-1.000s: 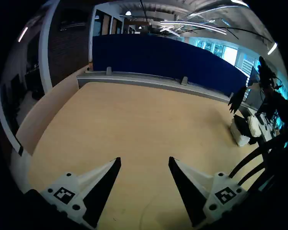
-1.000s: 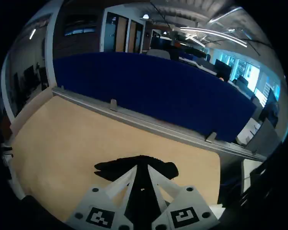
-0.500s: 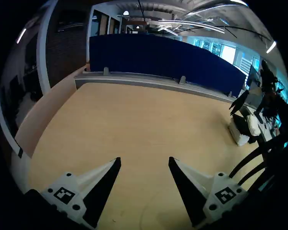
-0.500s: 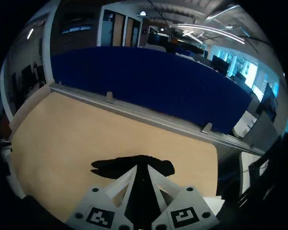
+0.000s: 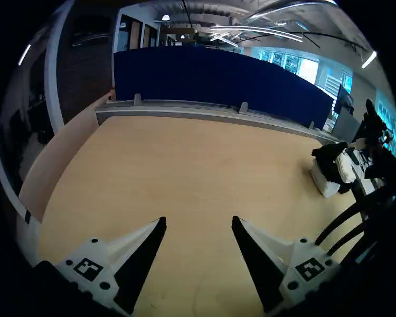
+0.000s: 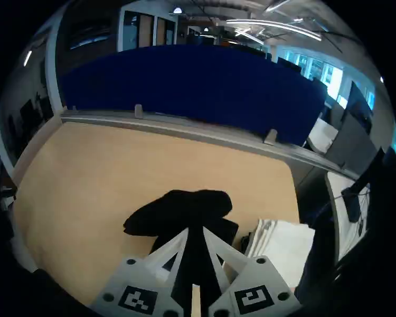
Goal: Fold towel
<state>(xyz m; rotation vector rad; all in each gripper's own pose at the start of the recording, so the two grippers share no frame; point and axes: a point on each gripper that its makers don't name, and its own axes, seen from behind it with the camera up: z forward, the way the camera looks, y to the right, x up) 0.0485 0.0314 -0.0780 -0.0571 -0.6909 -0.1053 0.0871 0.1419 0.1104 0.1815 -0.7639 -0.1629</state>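
Observation:
A black towel (image 6: 179, 210) hangs bunched from my right gripper (image 6: 195, 230), whose fingers are shut on it above the wooden table (image 6: 103, 169). In the left gripper view the same black towel (image 5: 329, 155) shows far to the right, over a white stack. My left gripper (image 5: 198, 219) stands open above bare table (image 5: 187, 164) with nothing between its fingers. The towel's lower part is hidden behind my right gripper's fingers.
A stack of folded white towels (image 6: 282, 244) lies at the table's right end, also the white stack (image 5: 324, 184) in the left gripper view. A blue partition (image 5: 214, 79) on a grey rail (image 5: 208, 112) bounds the far side. Dark chair backs (image 5: 351, 222) stand at the right.
My right gripper has swung right and down with the black towel, bringing the white stack into its view. The left gripper has stayed open and barely shifted.

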